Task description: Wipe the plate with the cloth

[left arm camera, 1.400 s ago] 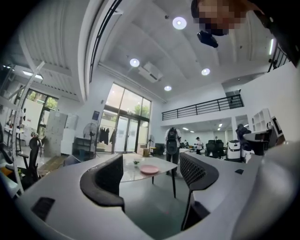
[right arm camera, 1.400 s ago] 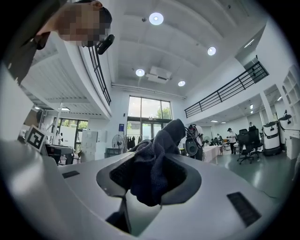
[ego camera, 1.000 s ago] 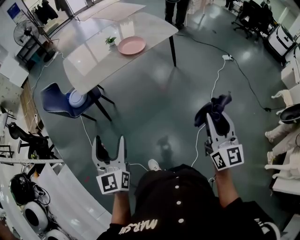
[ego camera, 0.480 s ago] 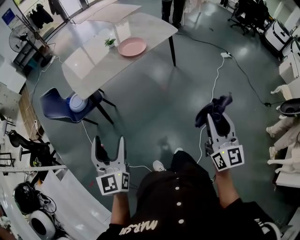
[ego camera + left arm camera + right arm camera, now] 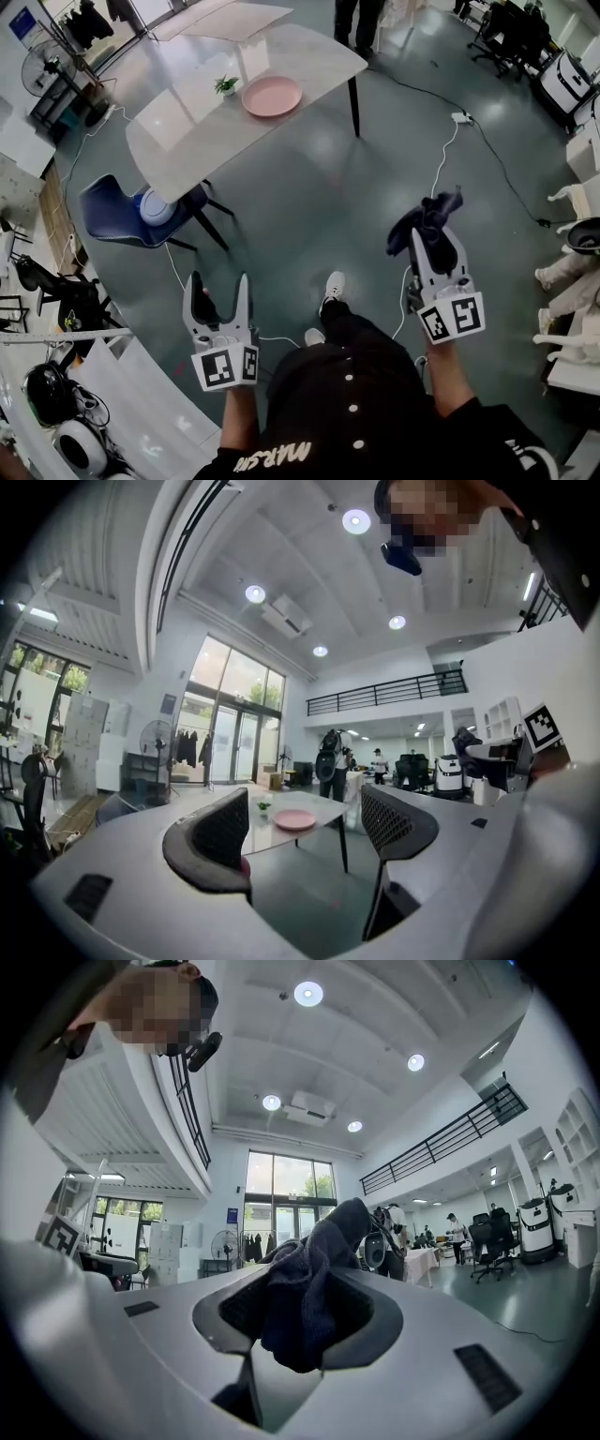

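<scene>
Squarely between the right gripper (image 5: 434, 240) jaws, the dark cloth (image 5: 424, 219).

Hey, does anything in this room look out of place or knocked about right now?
One thing: what looks like a pale round dish sits on the blue chair seat beside the table, not on the tabletop. The pink plate lies flat there; nothing looks spilled.

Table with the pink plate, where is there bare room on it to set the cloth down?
The table is bare from the plate and small plant to the end by the blue chair. Tightest between plant and plate.
</scene>
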A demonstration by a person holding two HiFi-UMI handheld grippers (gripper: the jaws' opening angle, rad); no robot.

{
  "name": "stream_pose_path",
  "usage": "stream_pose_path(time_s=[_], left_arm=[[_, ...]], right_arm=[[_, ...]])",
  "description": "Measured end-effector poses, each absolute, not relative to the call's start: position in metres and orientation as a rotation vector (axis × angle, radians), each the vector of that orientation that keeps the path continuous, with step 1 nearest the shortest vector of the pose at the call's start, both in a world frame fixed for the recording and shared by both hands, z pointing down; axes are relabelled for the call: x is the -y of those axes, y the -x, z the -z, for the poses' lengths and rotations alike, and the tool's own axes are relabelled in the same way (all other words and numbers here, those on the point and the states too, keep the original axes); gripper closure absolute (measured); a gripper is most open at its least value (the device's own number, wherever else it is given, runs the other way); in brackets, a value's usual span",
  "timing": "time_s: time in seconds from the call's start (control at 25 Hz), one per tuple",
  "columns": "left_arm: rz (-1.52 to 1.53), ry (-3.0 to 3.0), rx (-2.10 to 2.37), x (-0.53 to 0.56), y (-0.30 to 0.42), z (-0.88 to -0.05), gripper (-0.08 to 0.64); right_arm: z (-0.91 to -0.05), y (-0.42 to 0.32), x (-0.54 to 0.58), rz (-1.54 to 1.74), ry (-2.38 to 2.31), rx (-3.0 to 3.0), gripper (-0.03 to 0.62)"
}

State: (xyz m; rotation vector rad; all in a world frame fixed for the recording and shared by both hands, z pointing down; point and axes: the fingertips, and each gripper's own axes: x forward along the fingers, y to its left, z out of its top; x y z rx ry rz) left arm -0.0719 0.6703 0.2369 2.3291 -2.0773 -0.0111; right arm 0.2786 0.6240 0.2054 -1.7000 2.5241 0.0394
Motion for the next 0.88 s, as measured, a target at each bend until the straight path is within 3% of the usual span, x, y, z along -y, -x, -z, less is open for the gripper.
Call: stream_pose_path(time_s=[0.88], left_arm=[[-0.038, -2.239, 2.115, -0.503, 0.072, -0.235, 0.181]], right_arm=[[-0.201, -0.265, -0.433, -0.02, 1.571, -2.601, 0.452]])
